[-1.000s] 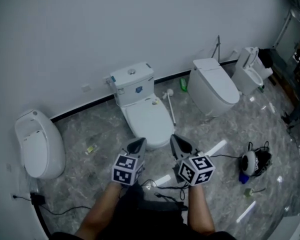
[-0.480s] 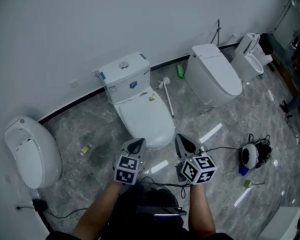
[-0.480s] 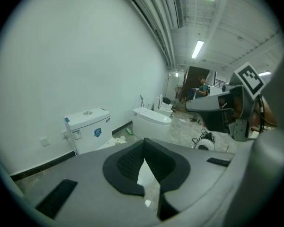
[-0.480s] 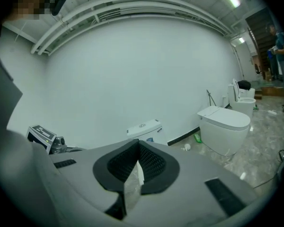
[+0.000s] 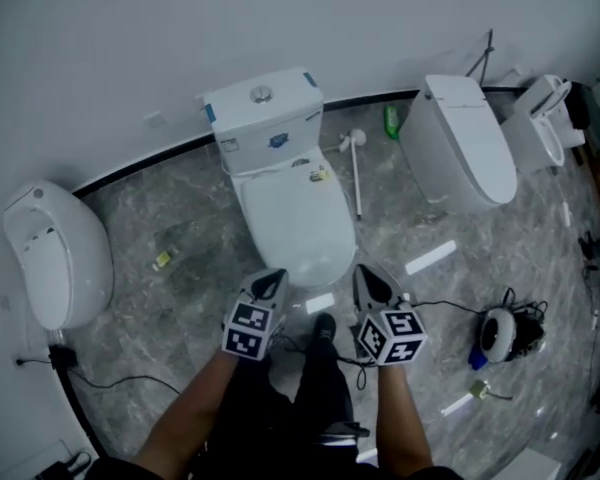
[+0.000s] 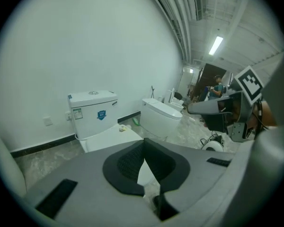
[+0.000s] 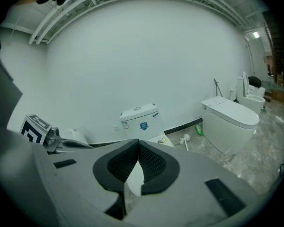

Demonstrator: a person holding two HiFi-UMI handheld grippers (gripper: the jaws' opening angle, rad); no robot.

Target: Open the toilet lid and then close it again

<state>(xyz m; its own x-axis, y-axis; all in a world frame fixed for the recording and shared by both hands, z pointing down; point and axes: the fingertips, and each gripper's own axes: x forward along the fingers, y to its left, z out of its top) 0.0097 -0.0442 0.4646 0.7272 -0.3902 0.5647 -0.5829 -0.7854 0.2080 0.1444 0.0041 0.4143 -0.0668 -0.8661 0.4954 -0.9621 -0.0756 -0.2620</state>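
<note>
A white toilet stands against the wall, its tank behind a closed lid. My left gripper hovers just off the bowl's front left rim, shut and empty. My right gripper is to the right of the bowl's front, also shut with nothing in it. In the left gripper view the tank and lid lie ahead beyond the closed left gripper. The right gripper view shows the tank beyond the closed right gripper. Neither gripper touches the toilet.
A second toilet stands to the right and a third at the far right; a rounded white toilet sits at the left. A toilet brush and green bottle lie between toilets. Cables and a round device lie on the marble floor.
Both grippers have sunk and moved forward to the bowl's front edge. The toilet now lies nearer the middle of the head view. Jaws stayed shut.
</note>
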